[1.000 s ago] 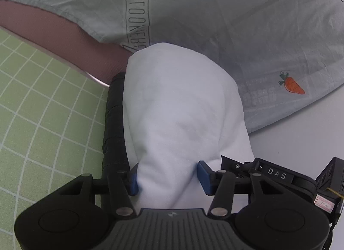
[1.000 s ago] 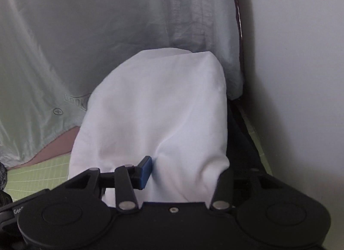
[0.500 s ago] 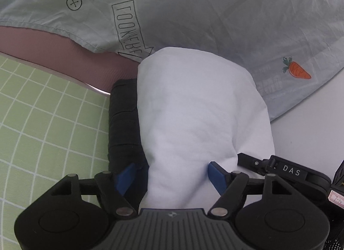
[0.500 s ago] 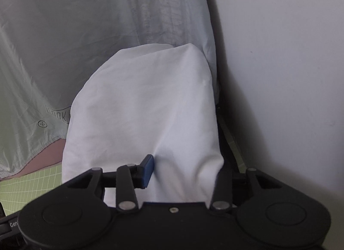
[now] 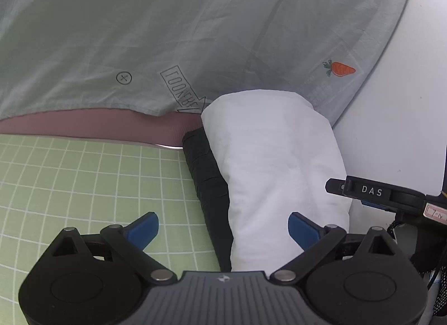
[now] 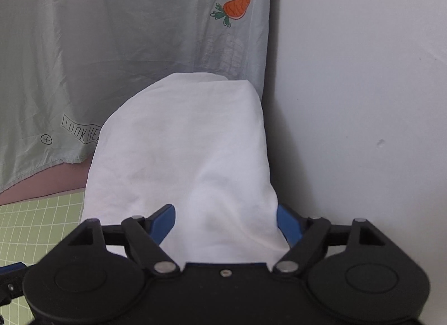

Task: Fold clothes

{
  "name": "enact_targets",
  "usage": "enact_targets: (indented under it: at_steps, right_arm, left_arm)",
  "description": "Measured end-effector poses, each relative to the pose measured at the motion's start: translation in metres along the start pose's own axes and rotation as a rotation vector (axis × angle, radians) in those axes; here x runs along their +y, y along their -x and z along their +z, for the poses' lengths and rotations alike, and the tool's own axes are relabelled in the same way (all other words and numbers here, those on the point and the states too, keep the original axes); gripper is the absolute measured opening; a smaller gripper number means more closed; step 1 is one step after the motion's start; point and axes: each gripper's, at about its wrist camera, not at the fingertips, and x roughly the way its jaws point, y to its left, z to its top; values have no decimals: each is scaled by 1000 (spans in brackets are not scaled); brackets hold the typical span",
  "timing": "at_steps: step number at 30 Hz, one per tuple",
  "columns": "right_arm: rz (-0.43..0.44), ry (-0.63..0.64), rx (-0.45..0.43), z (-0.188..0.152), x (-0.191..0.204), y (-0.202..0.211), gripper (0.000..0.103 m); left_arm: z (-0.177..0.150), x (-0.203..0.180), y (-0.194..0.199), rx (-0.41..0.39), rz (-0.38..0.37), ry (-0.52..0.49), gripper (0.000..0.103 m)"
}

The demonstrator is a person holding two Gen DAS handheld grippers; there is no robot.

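A folded white garment [image 5: 273,163] lies on top of a folded black garment [image 5: 206,174], at the right edge of a green grid mat [image 5: 92,182]. My left gripper [image 5: 223,227] is open, its blue pads [image 5: 144,227] spread wide on either side of the stack. In the right wrist view the white garment [image 6: 184,163] lies between my right gripper's [image 6: 226,223] open blue pads [image 6: 164,220], which no longer pinch it. The right gripper's body [image 5: 377,193] shows at the right of the left wrist view.
A pale green cloth with a carrot print [image 5: 339,68] [image 6: 233,7] hangs behind the stack over a pink surface [image 5: 83,123]. A white wall [image 6: 363,101] is close on the right.
Both grippers have opened and let go of the white garment. The left gripper has drawn back, and the stack now rests on its own.
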Motion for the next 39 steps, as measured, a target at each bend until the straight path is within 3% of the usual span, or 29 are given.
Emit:
enact_targets:
  at_steps: [2, 5, 12, 20, 32, 39]
  right_arm:
    - [12, -15, -7, -6, 2, 14, 85]
    - [13, -19, -38, -19, 12, 42, 101]
    - [17, -26, -85, -57, 25, 116, 102]
    - [-9, -68, -85, -107, 28, 189, 101]
    - [-57, -129, -31, -187, 37, 256, 101]
    - [-68, -129, -24, -203, 37, 274, 101]
  left_arm:
    - [-10, -1, 22, -35, 14, -34, 103]
    - [-24, -3, 52, -91, 36, -88, 103]
    - [-55, -16, 111, -112, 63, -211, 103]
    - [-90, -17, 159, -111, 30, -248, 103]
    - [-148, -23, 202, -82, -5, -288, 103]
    - [-163, -24, 215, -80, -7, -279, 103]
